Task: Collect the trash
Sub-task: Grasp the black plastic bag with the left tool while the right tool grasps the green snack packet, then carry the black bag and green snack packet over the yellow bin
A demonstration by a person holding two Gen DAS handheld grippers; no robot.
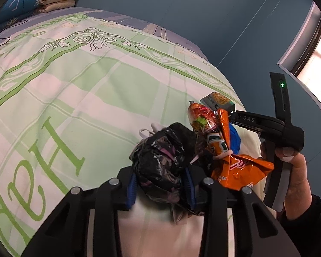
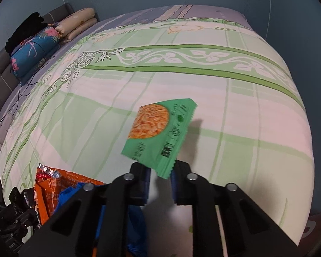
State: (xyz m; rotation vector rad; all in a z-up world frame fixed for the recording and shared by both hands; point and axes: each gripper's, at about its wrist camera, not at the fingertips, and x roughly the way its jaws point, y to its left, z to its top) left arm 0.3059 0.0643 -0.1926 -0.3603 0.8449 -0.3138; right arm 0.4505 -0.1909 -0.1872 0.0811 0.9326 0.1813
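Observation:
My left gripper (image 1: 161, 185) is shut on a crumpled black wrapper (image 1: 162, 160), held above the bed. Beside it on the right hangs a bundle of orange and red snack wrappers (image 1: 229, 150) with a blue piece behind. My right gripper (image 2: 160, 182) holds a green snack packet (image 2: 158, 132) by its lower corner; the packet stands up above the bedspread. The jaws look slightly apart around the thin packet edge. The right gripper also shows in the left wrist view (image 1: 235, 115) with the packet (image 1: 217, 101) at its tip. The orange wrappers (image 2: 53, 190) show at lower left in the right wrist view.
A green and white patterned bedspread (image 2: 224, 98) covers the bed. Folded quilts and a blue floral pillow (image 2: 34, 49) lie at the headboard end. A blue wall (image 1: 203, 10) runs along the far side, with a window (image 1: 318, 60) at right.

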